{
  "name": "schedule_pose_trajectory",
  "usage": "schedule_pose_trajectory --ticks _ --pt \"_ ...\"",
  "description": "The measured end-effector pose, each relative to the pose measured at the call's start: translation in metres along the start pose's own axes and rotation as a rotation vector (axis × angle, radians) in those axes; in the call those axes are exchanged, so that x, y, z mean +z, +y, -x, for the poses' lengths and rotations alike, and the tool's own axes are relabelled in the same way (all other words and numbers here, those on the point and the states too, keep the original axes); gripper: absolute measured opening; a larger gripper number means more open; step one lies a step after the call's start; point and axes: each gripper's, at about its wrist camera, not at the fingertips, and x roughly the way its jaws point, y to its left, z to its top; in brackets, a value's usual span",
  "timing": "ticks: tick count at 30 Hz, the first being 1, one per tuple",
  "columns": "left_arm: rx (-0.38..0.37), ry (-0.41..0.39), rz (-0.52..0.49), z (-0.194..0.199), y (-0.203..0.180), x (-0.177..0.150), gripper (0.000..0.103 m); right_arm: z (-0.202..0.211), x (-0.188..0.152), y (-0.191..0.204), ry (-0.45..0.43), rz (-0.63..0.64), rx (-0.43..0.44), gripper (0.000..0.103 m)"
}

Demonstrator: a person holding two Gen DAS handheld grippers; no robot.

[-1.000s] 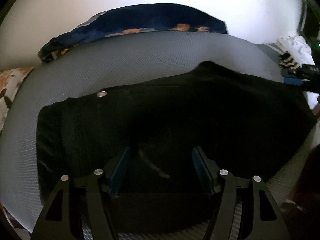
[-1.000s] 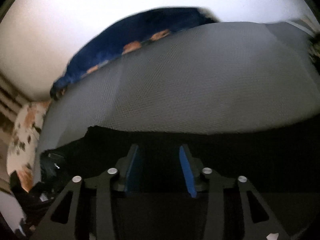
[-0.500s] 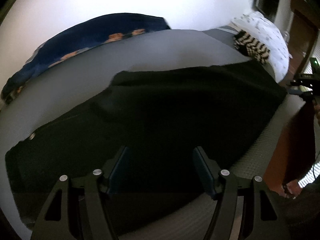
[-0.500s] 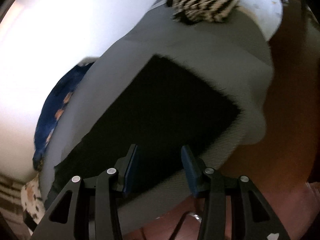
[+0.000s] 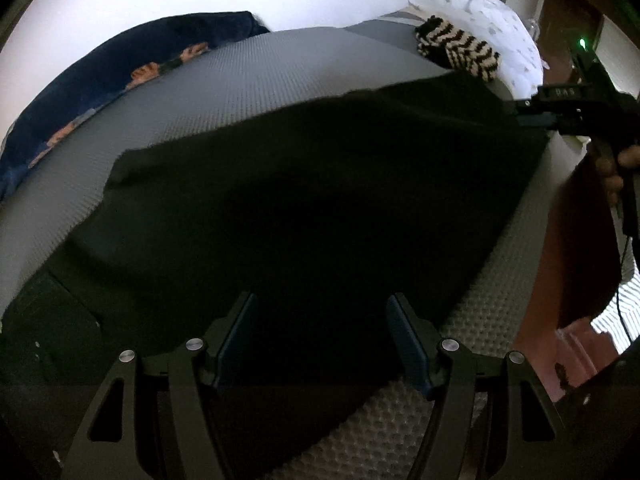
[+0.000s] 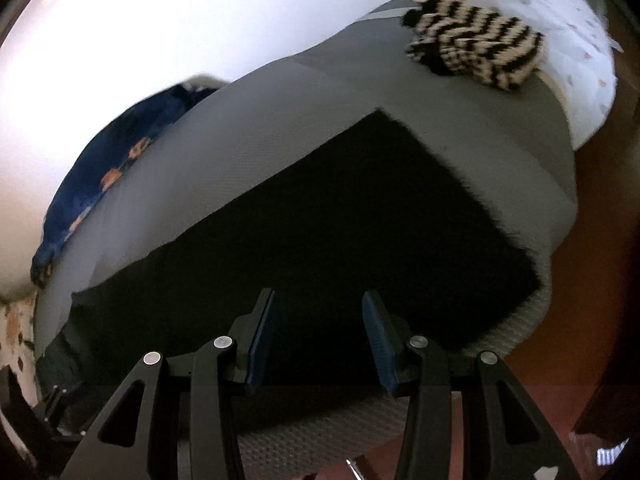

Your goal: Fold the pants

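On the bumpy gray bed [image 6: 248,152], soft black pants [image 5: 312,208] are lying flat; left tongs [image 5: 322,344] and right tongs [image 6: 318,334] are hanging open, empty.

The right gripper [image 6: 318,330] hangs over the black pants [image 6: 340,232], its 2 blue-padded fingers [image 6: 262,338] spread apart with nothing between them. The pants lie flat on a grey mattress [image 6: 256,128], their hem near its right edge. A striped black-and-cream knit [image 6: 476,50] sits farther back, beside a white pillow [image 6: 576,48]. A navy blanket [image 6: 116,152] lines the wall side.
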Motion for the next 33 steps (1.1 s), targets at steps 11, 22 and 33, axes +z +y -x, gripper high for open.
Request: schedule_pose_trajectory --ticks 11,22,33 --pt "-0.063 -0.006 0.049 0.005 0.01 -0.01 0.067 -0.023 -0.017 0.056 -0.001 0.222 0.003 0.05" --pt "-0.092 -0.016 0.06 0.012 0.017 -0.018 0.068 -0.008 -0.017 -0.035 -0.085 0.138 -0.312 0.06" --pt "-0.088 -0.028 0.087 0.013 0.018 -0.019 0.069 0.03 -0.029 -0.106 -0.026 -0.311 0.055 0.059"
